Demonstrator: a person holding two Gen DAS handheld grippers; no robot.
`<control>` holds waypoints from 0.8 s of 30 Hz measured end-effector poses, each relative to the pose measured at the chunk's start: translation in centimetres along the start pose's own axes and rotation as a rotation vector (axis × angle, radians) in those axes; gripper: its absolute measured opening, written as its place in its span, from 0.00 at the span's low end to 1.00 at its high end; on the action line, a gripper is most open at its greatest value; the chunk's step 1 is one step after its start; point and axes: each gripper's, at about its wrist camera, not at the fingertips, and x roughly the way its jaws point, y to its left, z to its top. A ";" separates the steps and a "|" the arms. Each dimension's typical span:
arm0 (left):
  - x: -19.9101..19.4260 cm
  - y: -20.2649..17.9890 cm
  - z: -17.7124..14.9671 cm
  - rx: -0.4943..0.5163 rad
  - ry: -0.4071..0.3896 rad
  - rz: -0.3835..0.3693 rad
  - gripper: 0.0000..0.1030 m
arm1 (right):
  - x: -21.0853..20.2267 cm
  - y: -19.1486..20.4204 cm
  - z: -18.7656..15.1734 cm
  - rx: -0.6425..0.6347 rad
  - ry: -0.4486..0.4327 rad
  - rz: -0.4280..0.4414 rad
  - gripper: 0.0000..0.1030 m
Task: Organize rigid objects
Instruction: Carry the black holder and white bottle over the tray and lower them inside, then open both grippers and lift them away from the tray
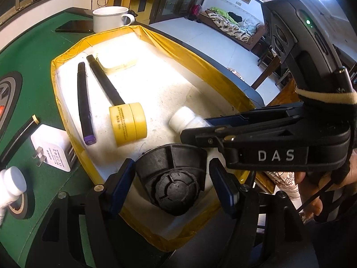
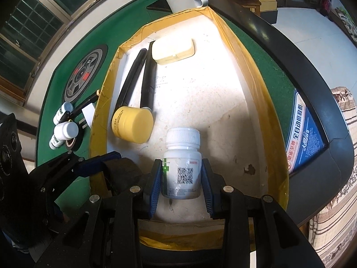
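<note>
White plastic pill bottle (image 2: 181,174) with ribbed screw cap: position and grip to be entered. (Obs. 1)

Bottle is seen lying on its side on the floor of the white foam tray edged in yellow tape (image 2: 256,78), cap pointing away from the camera. It is pinched across the labelled body by the right gripper (image 2: 181,167); both blue pads are seen against its sides. (Obs. 2)

Handling to be expected? (Obs. 1)

Judged light and stiff. The glossy label is likely to be slippery, and the round body may roll once it is let go. The hold on the body below the cap is judged sound, since the widest flat stretch is offered there. Contents cannot be told. (Obs. 2)

Left side to be recorded. (Obs. 1)

Left gripper (image 1: 171,167) is spread wide. A black ribbed dome-shaped plastic part (image 1: 174,178) sits between its fingers on the tray's near end. One pad is at its edge, and a thin gap shows at the other, so it is not read as clamped. The part is judged rigid and matt, with good purchase on its ribbed flanks. (Obs. 2)

Neighbours? (Obs. 1)

A yellow round plastic jar (image 2: 132,125) lies just beside the bottle's cap end, not touching. Clearance is to be minded if the bottle rolls. (Obs. 2)
</note>
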 end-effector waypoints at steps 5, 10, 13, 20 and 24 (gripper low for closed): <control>-0.4 0.0 0.0 -0.002 -0.001 -0.014 0.70 | -0.7 0.0 -0.2 0.021 -0.025 -0.004 0.34; -1.9 0.4 0.1 -0.028 -0.031 -0.037 0.70 | -2.5 0.0 -0.2 0.051 -0.087 -0.021 0.34; -3.1 0.9 -0.1 -0.036 -0.054 -0.039 0.70 | -3.4 0.2 -0.1 0.071 -0.126 -0.011 0.34; -6.7 3.5 -1.8 -0.087 -0.100 -0.014 0.70 | -4.6 3.7 -0.1 0.035 -0.191 0.029 0.34; -9.2 6.2 -3.2 -0.154 -0.146 0.011 0.70 | -4.4 6.3 -0.3 -0.014 -0.188 0.063 0.34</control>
